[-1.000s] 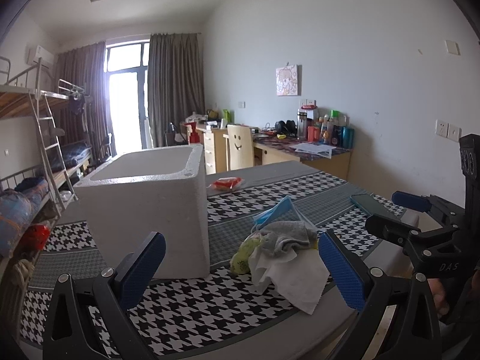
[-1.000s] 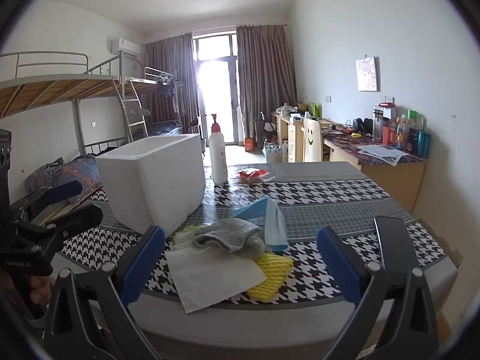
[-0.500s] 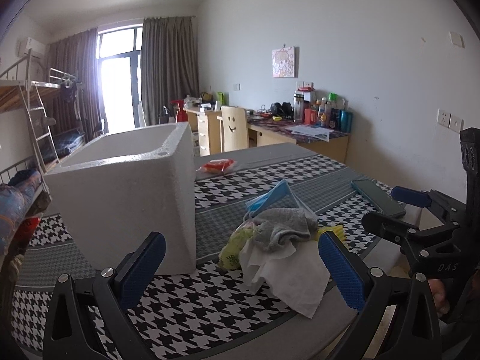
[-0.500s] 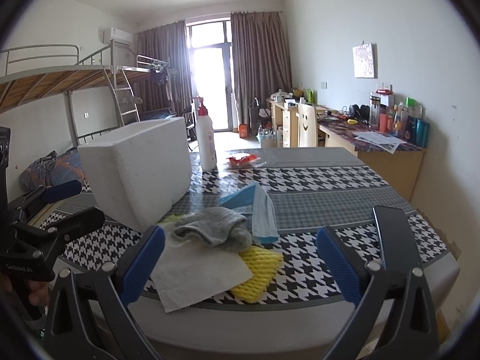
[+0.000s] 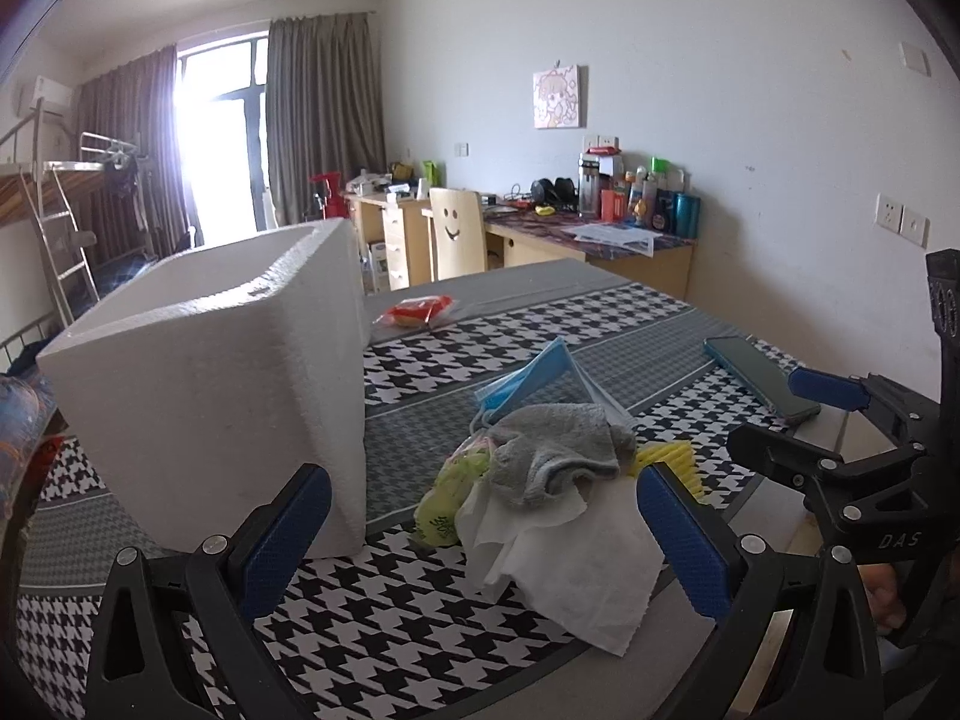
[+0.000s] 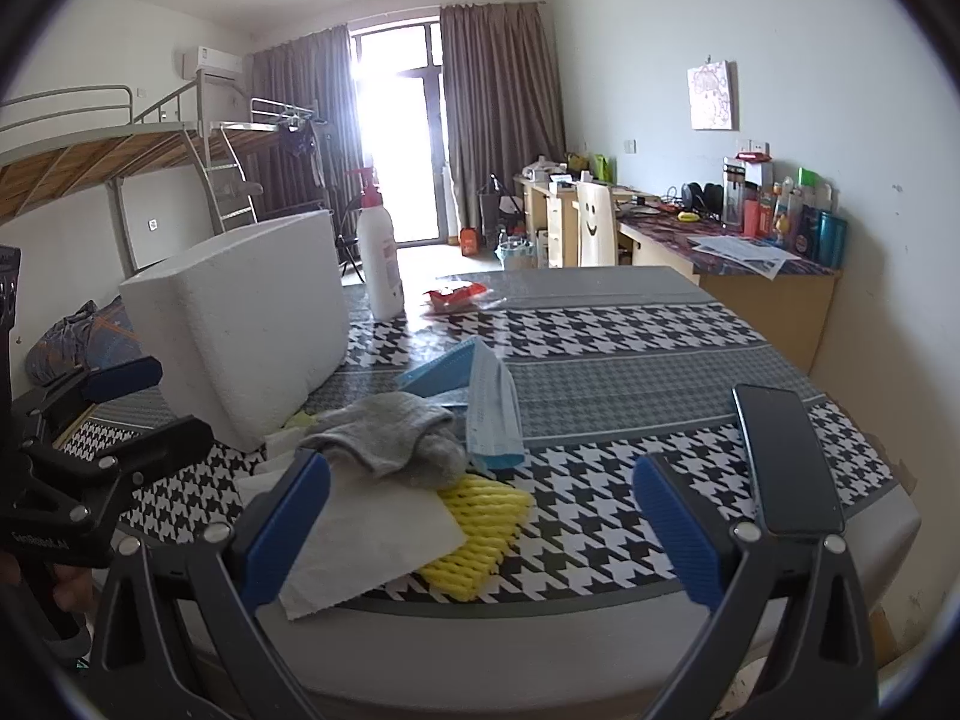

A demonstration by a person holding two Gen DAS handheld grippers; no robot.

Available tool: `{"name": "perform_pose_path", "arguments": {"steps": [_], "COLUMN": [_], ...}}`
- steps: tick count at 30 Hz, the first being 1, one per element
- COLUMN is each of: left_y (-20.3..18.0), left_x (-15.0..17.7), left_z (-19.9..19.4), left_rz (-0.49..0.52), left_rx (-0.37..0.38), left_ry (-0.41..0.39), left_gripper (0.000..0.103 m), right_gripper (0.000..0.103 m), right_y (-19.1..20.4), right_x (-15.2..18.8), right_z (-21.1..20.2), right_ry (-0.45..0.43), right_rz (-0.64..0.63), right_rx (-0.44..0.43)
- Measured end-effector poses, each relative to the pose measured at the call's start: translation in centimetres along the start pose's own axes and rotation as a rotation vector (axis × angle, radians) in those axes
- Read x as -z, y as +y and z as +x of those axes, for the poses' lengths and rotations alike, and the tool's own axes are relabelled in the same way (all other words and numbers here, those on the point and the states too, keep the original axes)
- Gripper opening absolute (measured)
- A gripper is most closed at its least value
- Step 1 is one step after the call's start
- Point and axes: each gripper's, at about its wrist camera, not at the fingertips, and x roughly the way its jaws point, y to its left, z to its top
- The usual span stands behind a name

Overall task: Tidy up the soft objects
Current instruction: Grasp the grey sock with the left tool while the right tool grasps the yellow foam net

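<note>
White foam, that's the box [image 5: 222,384] at the left of the table [image 5: 600,324], open at the top, and from these low angles its inside cannot be seen. Just right of it sits the pile: a grey sock [image 5: 558,450] on top, a tissue [image 5: 570,564] spread beneath it toward the near edge, a blue mask [image 5: 534,375] behind, yellow foam net [image 6: 480,525] poking out at the right, and a green-yellow bag [image 5: 450,498] touching the box's near corner side. A phone [image 6: 783,459] lies apart at the right edge. Beyond the box stands a bottle [image 6: 378,264], with a red packet [image 5: 417,309] near it.

The left gripper [image 5: 480,540] hovers at the near edge, fingers spread wide and holding nothing, the pile framed between them. The right gripper [image 6: 480,528] is likewise wide open and empty (its left finger overlaps the tissue in view, though contact cannot be told).

Against a second ago: both cameras sit closer and lower, the box and pile loom larger, and the box's rim now hides more of its opening. The pile itself lies just as it did.
</note>
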Motion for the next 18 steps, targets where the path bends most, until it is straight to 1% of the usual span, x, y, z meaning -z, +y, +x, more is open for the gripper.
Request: {"name": "perform_pose_path", "arguments": {"steps": [6, 15, 18], "left_y": [-0.1, -0.6, -0.8], "left_x": [0.0, 0.0, -0.1], "left_z": [1.2, 2.8, 3.4], "left_rz": [-0.007, 0.013, 0.031], "left_rx": [0.01, 0.025, 0.033], "left_ry": [0.029, 0.058, 0.069], "left_gripper": [0.102, 0.102, 0.097], "right_gripper": [0.102, 0.102, 0.102], "right_y": [-0.3, -0.9, -1.1], "right_x": [0.1, 0.4, 0.5], "right_z": [0.5, 1.5, 1.9], "right_ry": [0.021, 0.045, 0.054], "right_rz": [-0.004, 0.002, 0.001], "right_rx": [0.01, 0.011, 0.012]}}
